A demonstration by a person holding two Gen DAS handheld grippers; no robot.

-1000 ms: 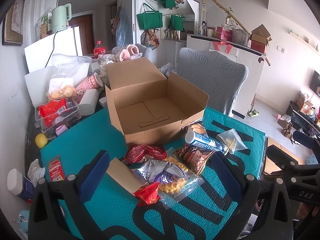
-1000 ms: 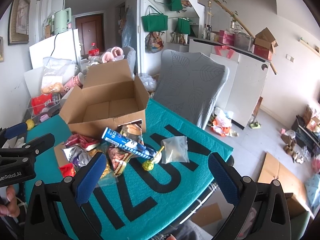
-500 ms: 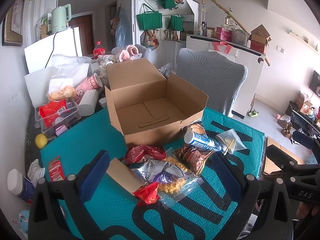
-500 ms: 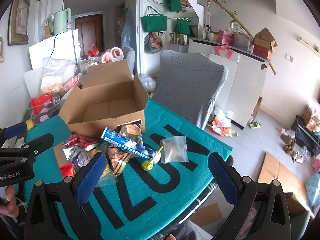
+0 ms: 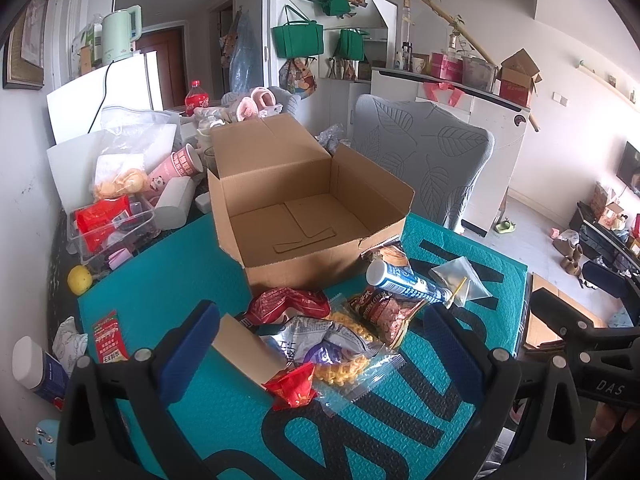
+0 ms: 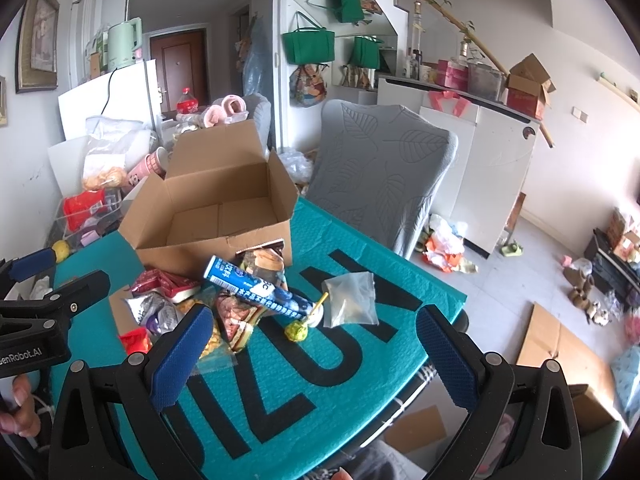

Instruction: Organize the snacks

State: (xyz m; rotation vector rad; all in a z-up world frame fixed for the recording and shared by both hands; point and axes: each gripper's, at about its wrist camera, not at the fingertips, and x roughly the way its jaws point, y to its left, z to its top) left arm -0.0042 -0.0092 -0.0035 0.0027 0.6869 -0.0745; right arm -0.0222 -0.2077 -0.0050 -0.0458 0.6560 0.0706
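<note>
An open, empty cardboard box (image 5: 304,216) (image 6: 216,220) stands on the teal mat (image 5: 168,280). In front of it lies a pile of snacks: a blue tube (image 5: 404,280) (image 6: 256,286), a red packet (image 5: 292,302), a silver bag (image 5: 320,344), a small red packet (image 5: 294,384), a brown packet (image 5: 380,312), a tan carton (image 5: 244,352) and a clear bag (image 6: 352,300). My left gripper (image 5: 320,356) is open and empty, just short of the pile. My right gripper (image 6: 308,356) is open and empty, to the right of the pile.
Clutter sits at the table's left: a clear bin with red packets (image 5: 108,228), a pink cup (image 5: 180,168), a lemon (image 5: 80,280), a white bottle (image 5: 36,368). A grey chair (image 6: 380,184) stands behind the table. The mat's right edge (image 6: 440,292) drops to the floor.
</note>
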